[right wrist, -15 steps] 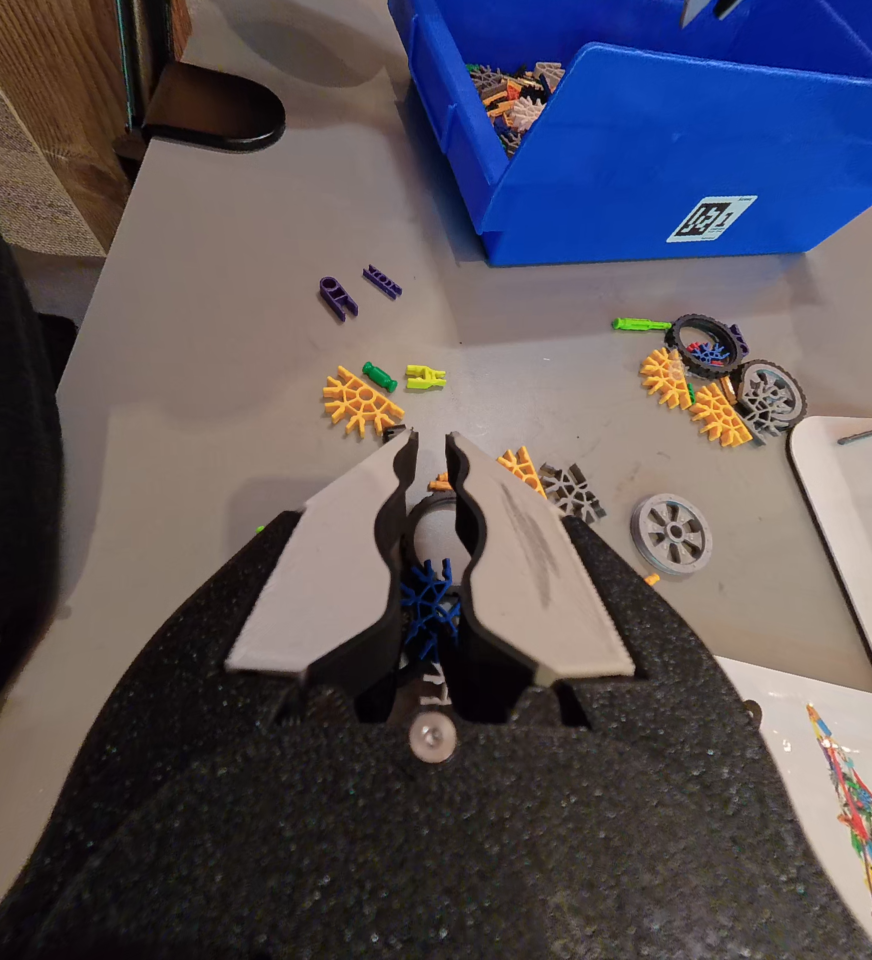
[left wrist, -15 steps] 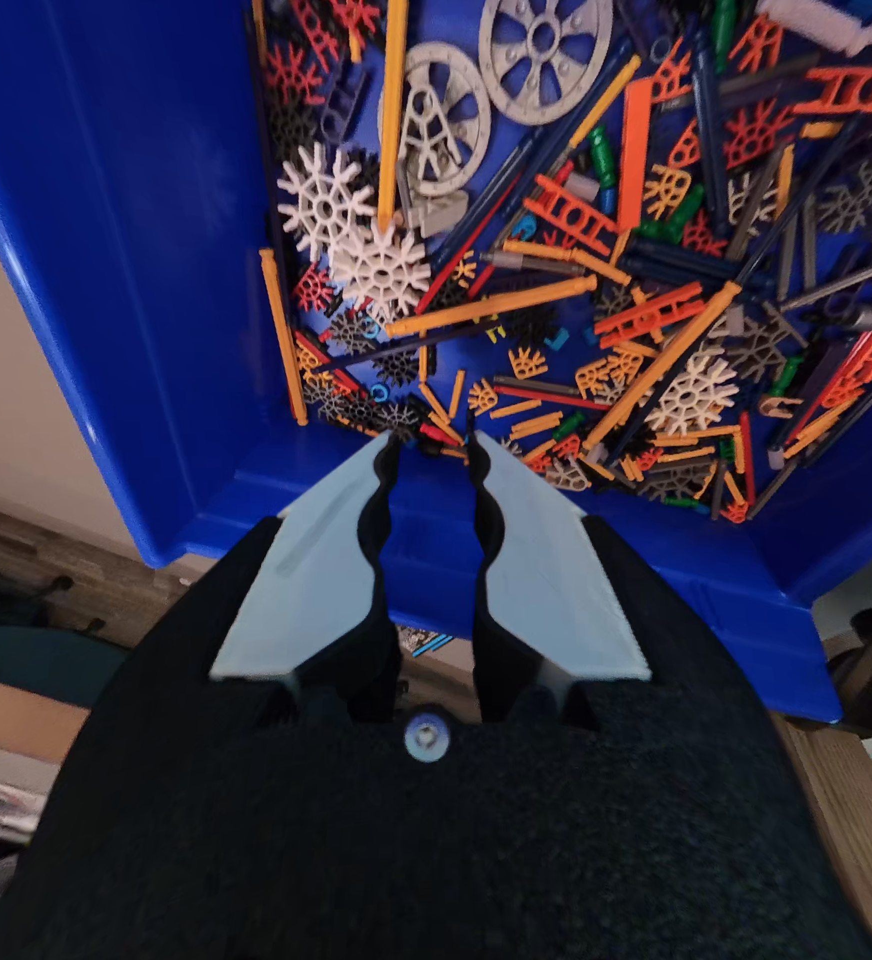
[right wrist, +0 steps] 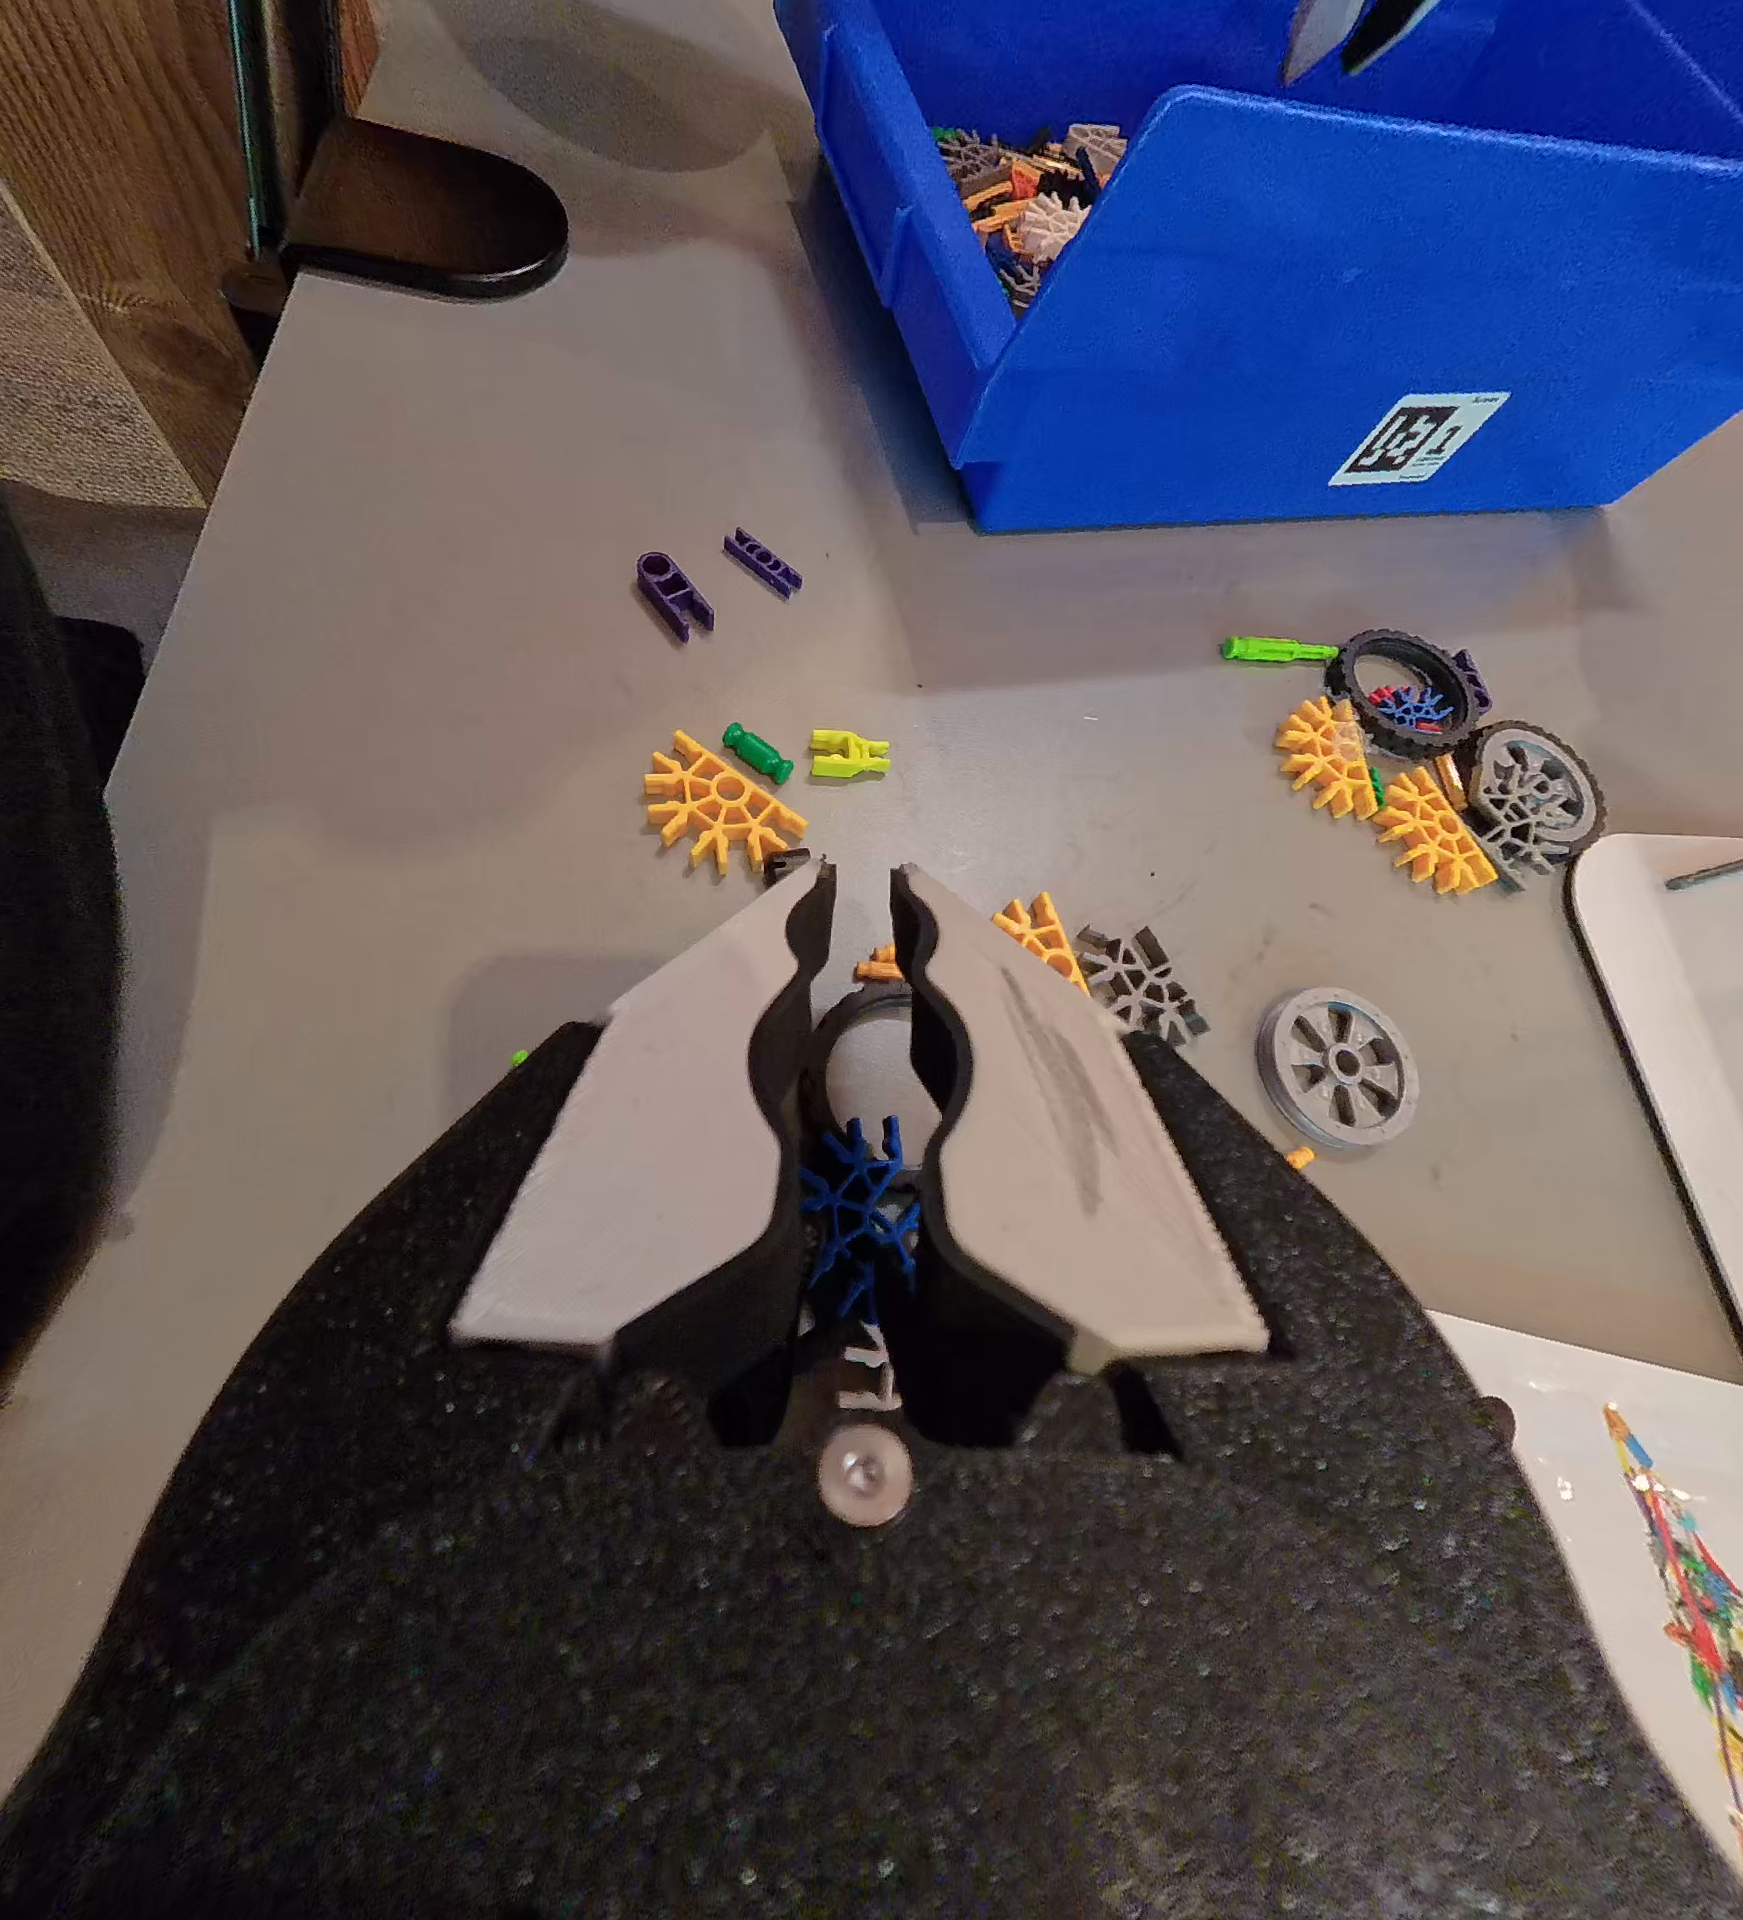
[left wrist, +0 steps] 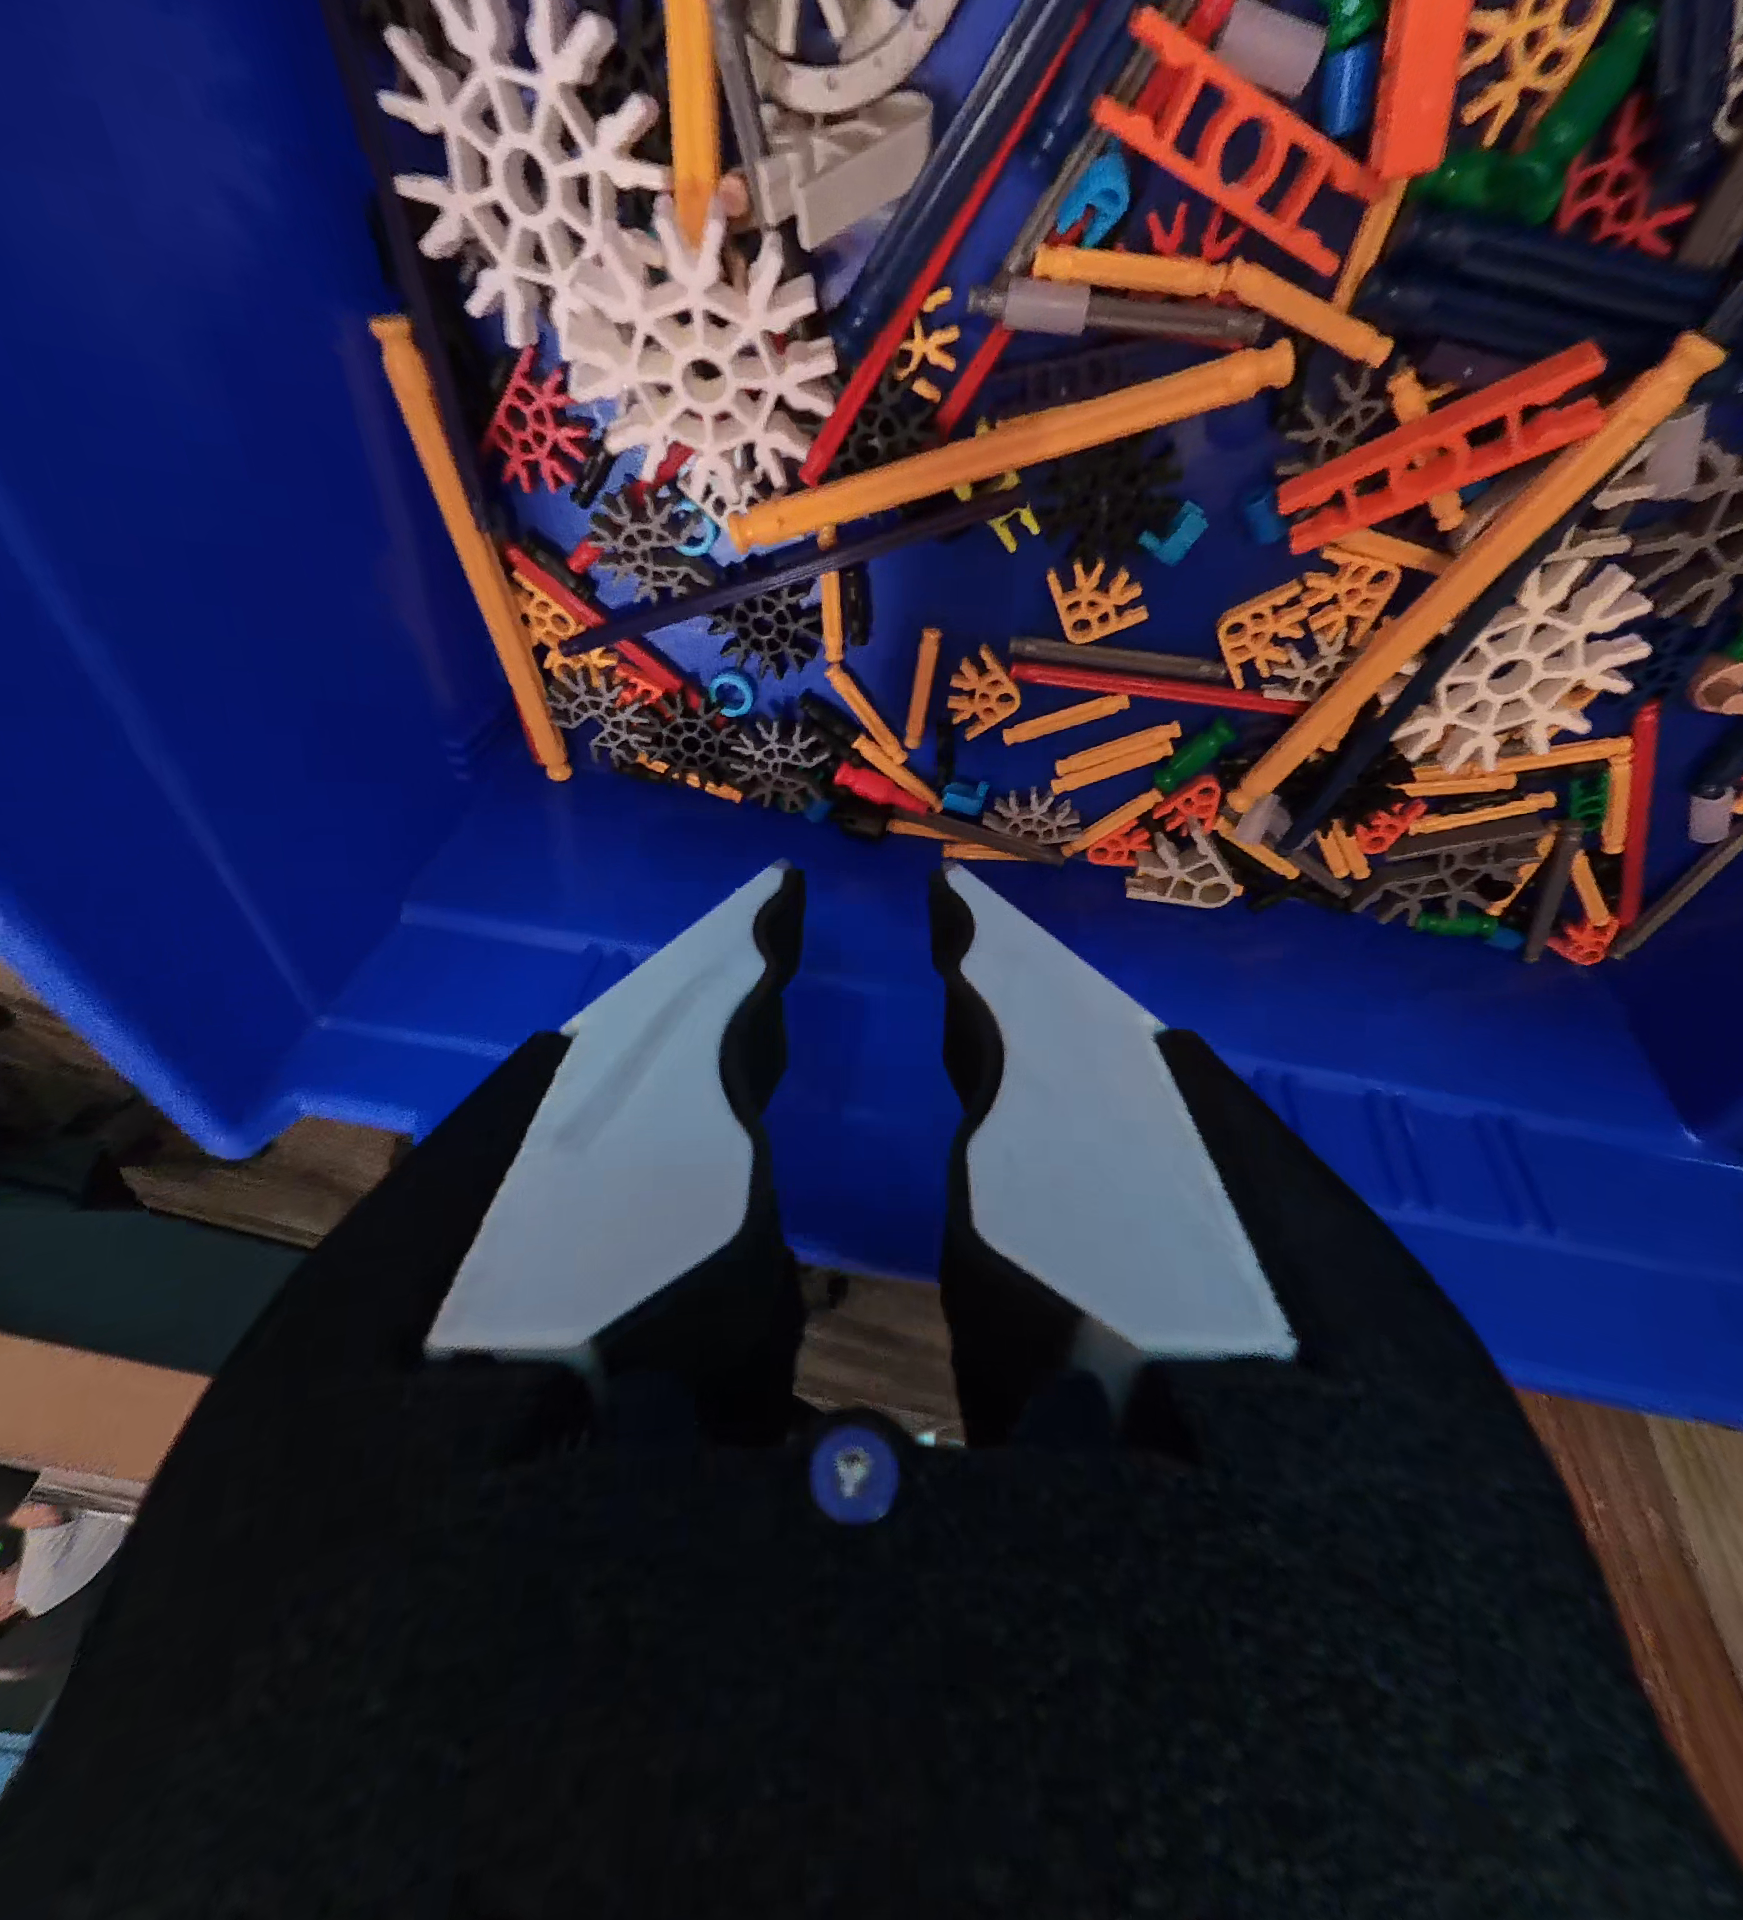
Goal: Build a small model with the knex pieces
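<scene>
The right hand-held gripper, jaws nearly together, frames a blue connector and black ring on the worktop in front of the blue bin. Whether it grips them, I cannot tell. The left hand-held gripper hangs apart and empty over the bin's near wall, just short of the rods and connectors heaped inside.

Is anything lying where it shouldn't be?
Yes: small plastic building pieces lie scattered on the grey table outside the blue plastic bin, such as a yellow fan-shaped connector and a grey spoked wheel.
</scene>
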Action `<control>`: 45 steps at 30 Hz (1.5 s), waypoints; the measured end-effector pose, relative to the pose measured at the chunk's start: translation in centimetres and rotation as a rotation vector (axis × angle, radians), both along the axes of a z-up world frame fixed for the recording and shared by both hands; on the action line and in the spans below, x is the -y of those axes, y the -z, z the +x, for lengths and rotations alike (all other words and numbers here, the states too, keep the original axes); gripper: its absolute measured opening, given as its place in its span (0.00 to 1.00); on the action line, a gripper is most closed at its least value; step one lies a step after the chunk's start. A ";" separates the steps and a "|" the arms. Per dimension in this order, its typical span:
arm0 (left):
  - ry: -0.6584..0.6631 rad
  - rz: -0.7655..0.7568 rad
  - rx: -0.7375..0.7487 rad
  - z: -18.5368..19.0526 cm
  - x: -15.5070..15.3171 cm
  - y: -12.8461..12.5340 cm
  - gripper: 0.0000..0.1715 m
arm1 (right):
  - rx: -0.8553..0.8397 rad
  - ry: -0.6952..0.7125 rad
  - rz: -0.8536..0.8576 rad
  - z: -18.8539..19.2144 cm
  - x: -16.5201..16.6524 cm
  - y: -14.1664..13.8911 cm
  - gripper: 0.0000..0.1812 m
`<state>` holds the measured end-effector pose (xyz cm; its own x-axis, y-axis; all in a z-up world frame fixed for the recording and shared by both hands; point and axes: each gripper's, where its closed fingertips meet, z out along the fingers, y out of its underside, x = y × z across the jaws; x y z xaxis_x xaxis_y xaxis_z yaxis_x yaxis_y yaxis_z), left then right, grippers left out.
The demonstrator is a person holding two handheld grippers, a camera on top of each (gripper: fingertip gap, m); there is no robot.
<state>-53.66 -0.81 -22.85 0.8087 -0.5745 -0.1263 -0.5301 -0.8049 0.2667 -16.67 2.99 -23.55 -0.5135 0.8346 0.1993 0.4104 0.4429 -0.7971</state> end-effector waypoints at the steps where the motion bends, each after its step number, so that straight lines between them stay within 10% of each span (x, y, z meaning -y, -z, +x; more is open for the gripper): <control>1: 0.005 -0.011 0.000 0.1 0.1 0.3 0.13 | -0.001 0.000 0.001 0.0 0.0 0.0 0.05; 20: 0.032 -0.112 -0.043 -0.1 -0.2 3.4 0.00 | -0.007 0.003 0.000 0.0 -0.1 -0.2 0.05; 28: 0.063 0.141 0.026 1.4 -4.6 1.3 0.04 | -0.008 0.003 0.000 0.1 -0.1 -0.2 0.05; 45: 0.133 -0.176 0.065 5.1 5.0 2.6 0.19 | -0.004 -0.002 -0.003 0.1 0.1 -0.1 0.05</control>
